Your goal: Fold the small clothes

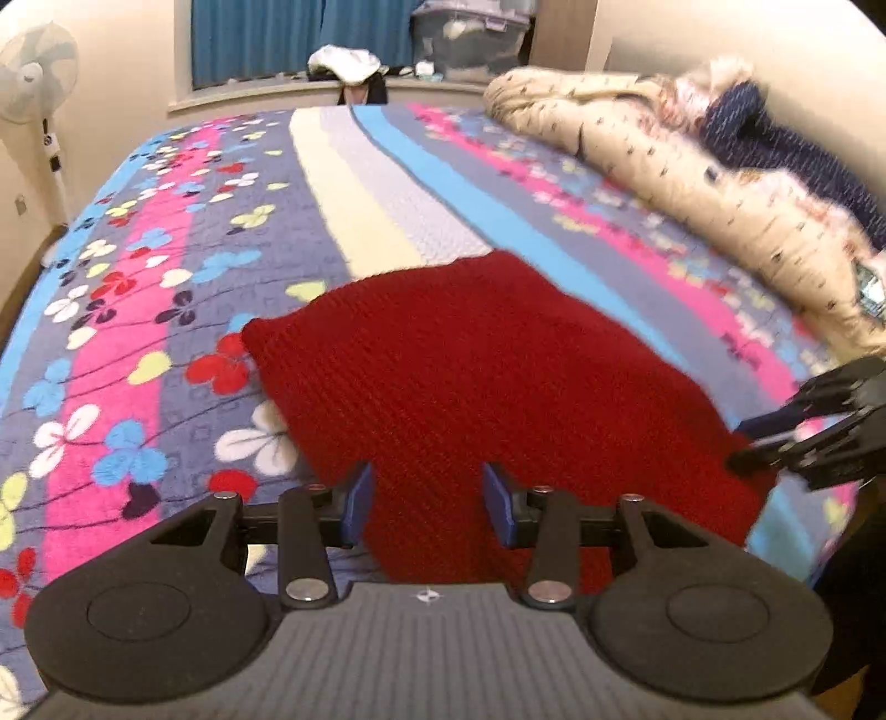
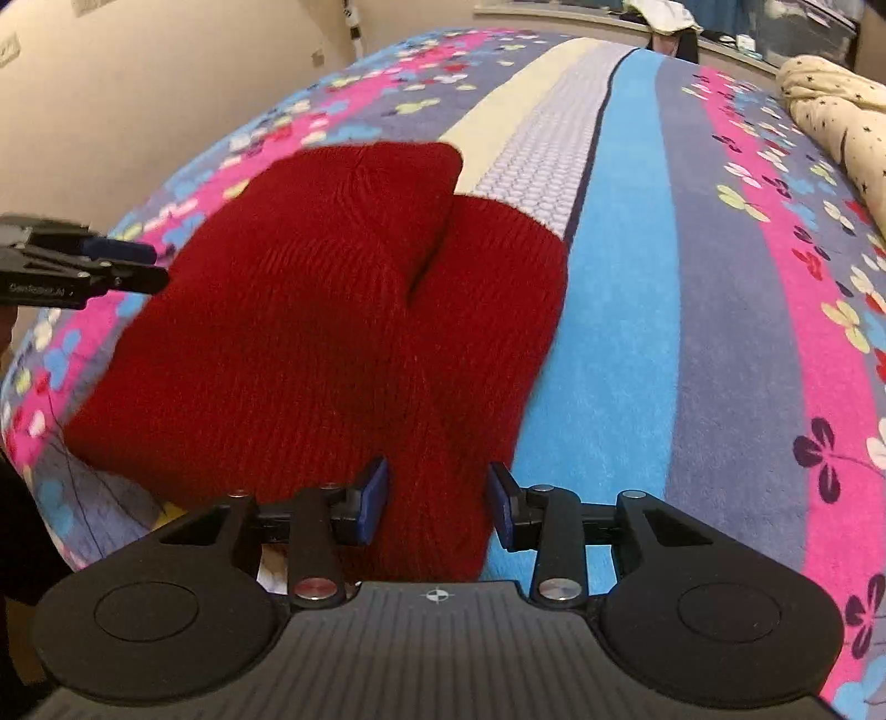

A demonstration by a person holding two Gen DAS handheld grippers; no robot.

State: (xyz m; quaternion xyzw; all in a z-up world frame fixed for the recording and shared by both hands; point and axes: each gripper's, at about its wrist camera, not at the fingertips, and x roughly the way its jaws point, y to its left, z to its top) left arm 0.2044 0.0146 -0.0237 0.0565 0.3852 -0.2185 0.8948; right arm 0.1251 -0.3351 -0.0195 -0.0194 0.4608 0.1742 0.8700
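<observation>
A red knitted garment (image 1: 487, 382) lies spread on a flower-and-stripe patterned bedspread (image 1: 138, 310), its near edge reaching toward both handheld grippers; a fold or crease runs through the upper half of the knit in the right wrist view, where 1 layer overlaps another. The left gripper (image 1: 426, 507) hovers over the near edge of the garment, its 2 blue-padded jaws spread apart with red knit showing between them but no pad pressing on it; the right gripper (image 2: 437, 498) sits at the garment's near right corner, its jaws likewise parted over the cloth, and no pinch can be seen. Each gripper appears at the side of the other's view, close to the garment's edge. A rolled cream quilt (image 1: 664, 183) lies along the far side of the bed; a standing fan (image 1: 33, 77) is beside the wall; blue curtains (image 1: 243, 39) hang behind.
</observation>
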